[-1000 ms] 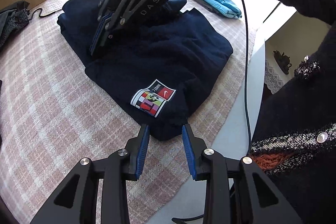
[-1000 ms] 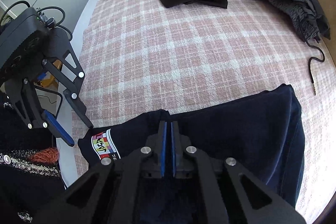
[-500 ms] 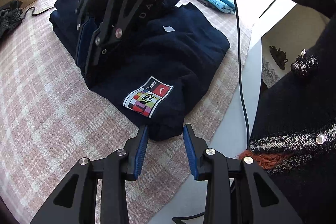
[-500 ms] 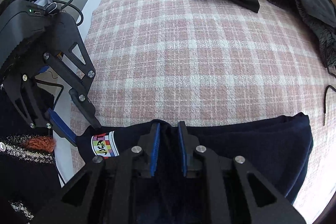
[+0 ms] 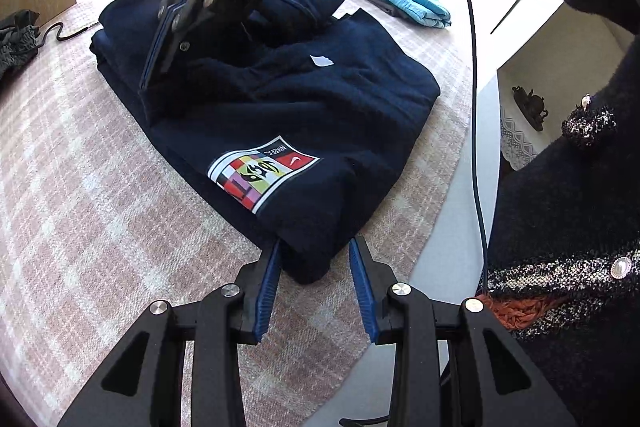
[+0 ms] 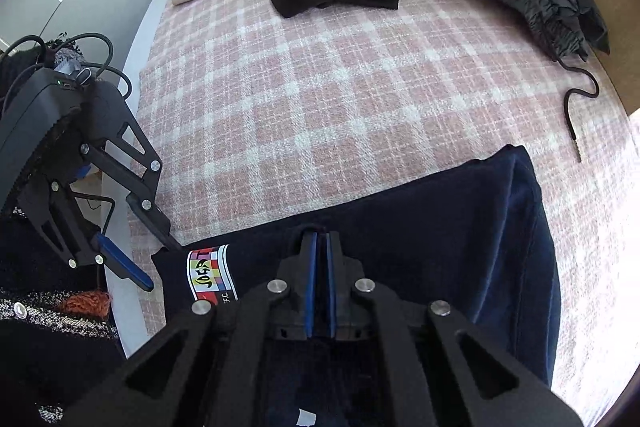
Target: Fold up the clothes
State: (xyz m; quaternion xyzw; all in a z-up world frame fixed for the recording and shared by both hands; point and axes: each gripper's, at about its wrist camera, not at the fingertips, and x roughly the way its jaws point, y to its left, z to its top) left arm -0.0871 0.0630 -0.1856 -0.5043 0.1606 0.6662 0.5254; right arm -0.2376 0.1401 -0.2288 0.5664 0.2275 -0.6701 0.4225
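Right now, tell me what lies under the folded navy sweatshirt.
The folded navy sweatshirt with the colourful patch lies on a pink-and-white checked blanket, which shows all round it. The right tongs press on its top. Whatever lies directly beneath is covered.

Folded navy garment (image 5: 280, 107) between parted jaws
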